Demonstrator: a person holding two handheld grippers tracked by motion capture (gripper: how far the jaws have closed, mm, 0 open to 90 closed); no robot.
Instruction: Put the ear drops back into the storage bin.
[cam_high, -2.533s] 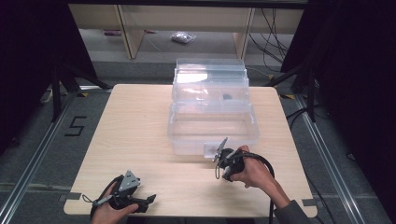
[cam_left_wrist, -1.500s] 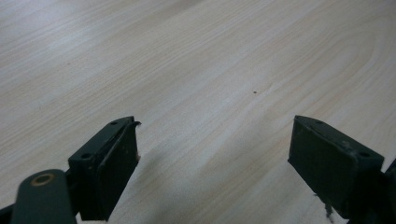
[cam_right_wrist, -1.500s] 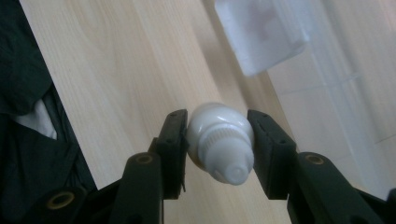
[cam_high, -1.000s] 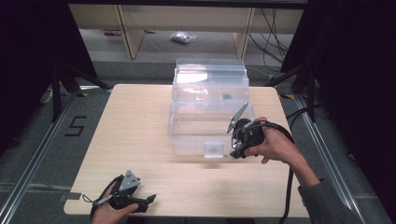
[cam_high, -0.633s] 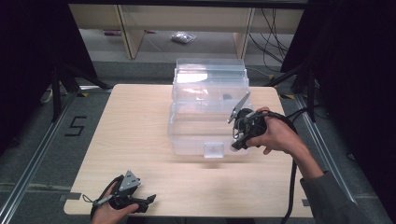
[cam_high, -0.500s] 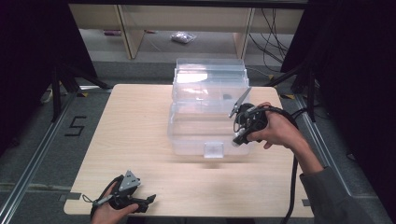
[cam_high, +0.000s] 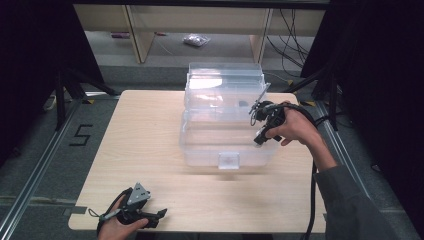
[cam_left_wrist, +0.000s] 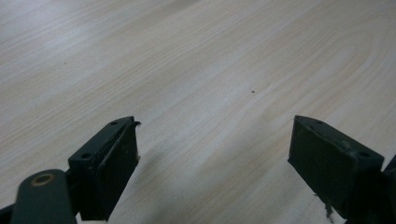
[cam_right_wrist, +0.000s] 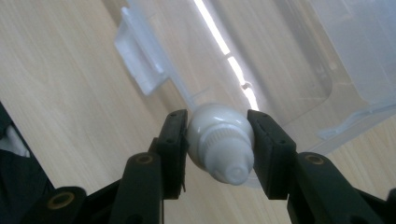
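Note:
A clear plastic bin (cam_high: 225, 145) with its lid swung open at the back stands in the middle of the table. My right gripper (cam_high: 261, 136) hovers at the bin's right rim, shut on a small white bottle (cam_right_wrist: 219, 140) whose ribbed cap and nozzle face the camera. In the right gripper view both pads press the bottle's sides, above the bin's front latch (cam_right_wrist: 140, 58) and its open interior. My left gripper (cam_high: 157, 216) rests at the table's front left edge, open, with bare wood between its pads (cam_left_wrist: 116, 158).
The wooden table (cam_high: 145, 135) has free room left of the bin and in front of it. A small dark object (cam_high: 242, 104) lies inside the bin's rear part. Behind the table stands a shelf with a small bag (cam_high: 196, 40). A cable trails from the right hand.
My right gripper has carried the white bottle from the table in front of the bin up and back to the bin's right rim. The left gripper has stayed put.

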